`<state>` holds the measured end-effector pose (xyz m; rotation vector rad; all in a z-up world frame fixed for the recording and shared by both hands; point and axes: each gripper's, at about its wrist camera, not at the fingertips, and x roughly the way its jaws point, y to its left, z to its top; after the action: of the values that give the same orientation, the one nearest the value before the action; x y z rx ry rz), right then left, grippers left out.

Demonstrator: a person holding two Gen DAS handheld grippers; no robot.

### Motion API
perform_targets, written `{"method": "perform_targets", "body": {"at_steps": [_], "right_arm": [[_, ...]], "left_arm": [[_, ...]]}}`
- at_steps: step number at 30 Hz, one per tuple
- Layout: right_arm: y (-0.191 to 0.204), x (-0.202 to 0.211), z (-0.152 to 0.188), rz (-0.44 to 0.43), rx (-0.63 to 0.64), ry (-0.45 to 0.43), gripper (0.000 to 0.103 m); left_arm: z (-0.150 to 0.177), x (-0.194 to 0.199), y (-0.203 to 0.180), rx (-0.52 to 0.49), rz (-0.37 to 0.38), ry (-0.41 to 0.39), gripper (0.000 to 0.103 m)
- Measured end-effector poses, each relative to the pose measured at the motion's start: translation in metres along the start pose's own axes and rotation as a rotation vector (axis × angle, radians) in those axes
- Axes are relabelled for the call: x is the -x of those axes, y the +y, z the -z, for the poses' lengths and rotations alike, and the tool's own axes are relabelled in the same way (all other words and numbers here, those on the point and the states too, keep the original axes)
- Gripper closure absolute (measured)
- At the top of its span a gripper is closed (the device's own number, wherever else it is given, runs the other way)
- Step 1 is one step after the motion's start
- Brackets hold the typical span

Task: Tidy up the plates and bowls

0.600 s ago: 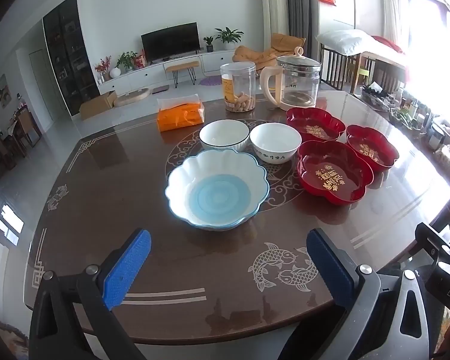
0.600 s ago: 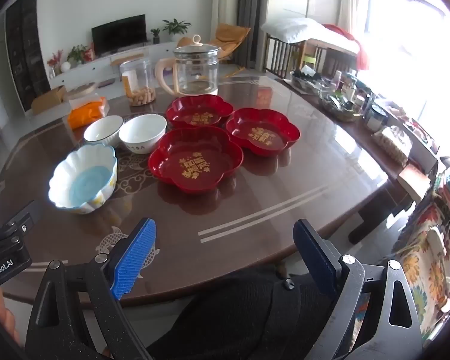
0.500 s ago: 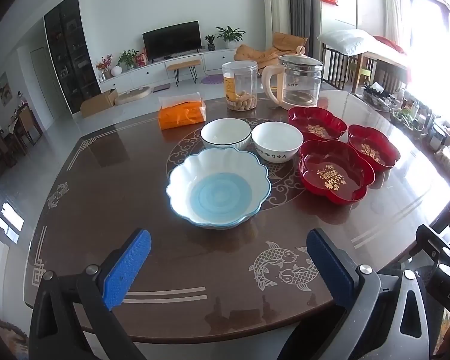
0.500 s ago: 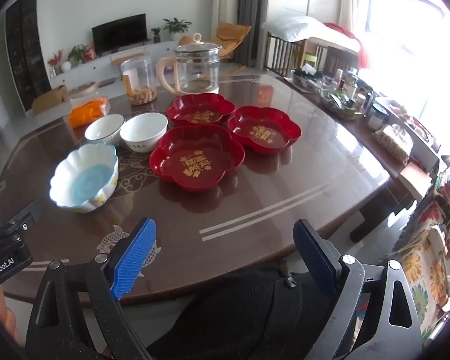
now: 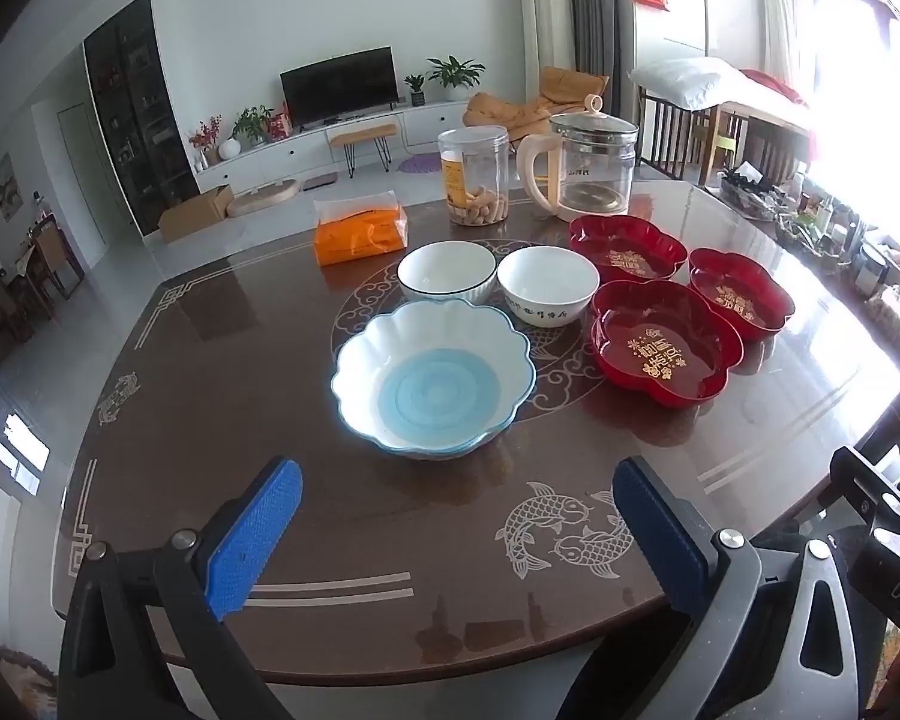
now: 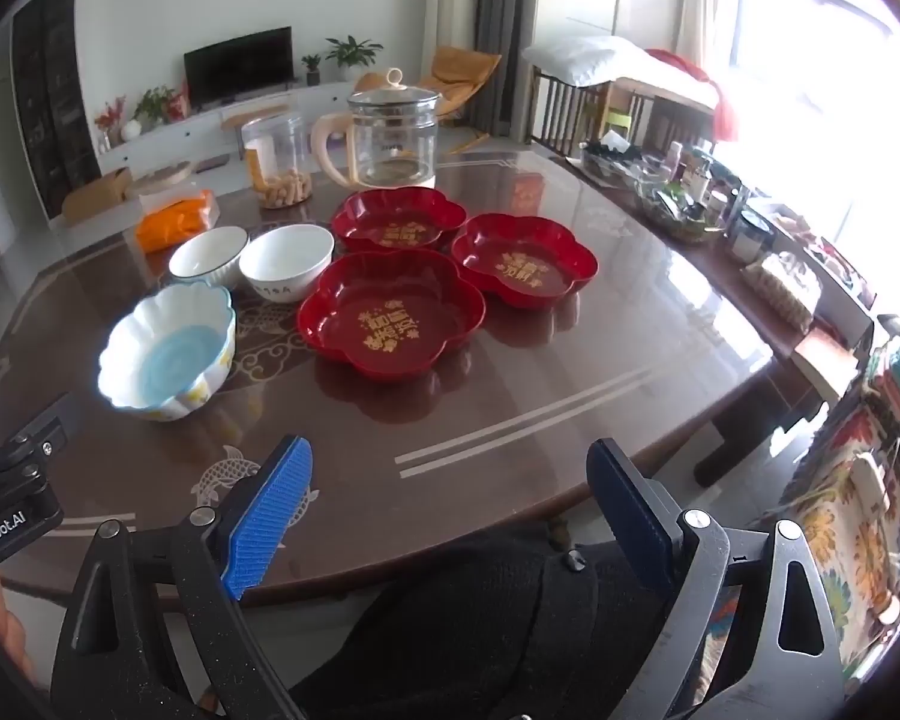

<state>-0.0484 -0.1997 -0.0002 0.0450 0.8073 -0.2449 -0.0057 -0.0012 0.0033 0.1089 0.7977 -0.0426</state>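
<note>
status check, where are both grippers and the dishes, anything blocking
Left gripper open, empty, facing the blue scalloped bowl. Right gripper open, empty, short of the three red flower-shaped plates. Nothing stacked; no obstruction.

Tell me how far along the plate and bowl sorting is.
Nothing looks done: three red plates lie separately, as do the scalloped bowl and two white bowls. Nothing is in hand; the left gripper and right gripper are open at the near table edge. All stacking remains.
</note>
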Motion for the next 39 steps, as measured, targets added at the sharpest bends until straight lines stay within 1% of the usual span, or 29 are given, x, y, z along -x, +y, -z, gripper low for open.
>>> {"method": "perform_targets", "body": {"at_steps": [4,7,32,39], "right_arm": [[-0.005,0.005,0.004,0.009,-0.019,-0.018,0.008],[-0.006,0.008,0.006,-0.007,-0.026,-0.026,0.008],[-0.006,0.000,0.018,-0.016,-0.030,0.007,0.008],[-0.003,0.003,0.018,-0.018,-0.025,0.002,0.008]], "left_arm": [[0.004,-0.003,-0.002,-0.002,0.008,0.018,0.000],[0.006,-0.004,-0.005,-0.010,0.010,0.027,0.000],[0.016,-0.013,-0.009,-0.032,-0.009,0.044,0.000],[0.017,-0.013,-0.008,-0.031,-0.009,0.045,0.000]]}}
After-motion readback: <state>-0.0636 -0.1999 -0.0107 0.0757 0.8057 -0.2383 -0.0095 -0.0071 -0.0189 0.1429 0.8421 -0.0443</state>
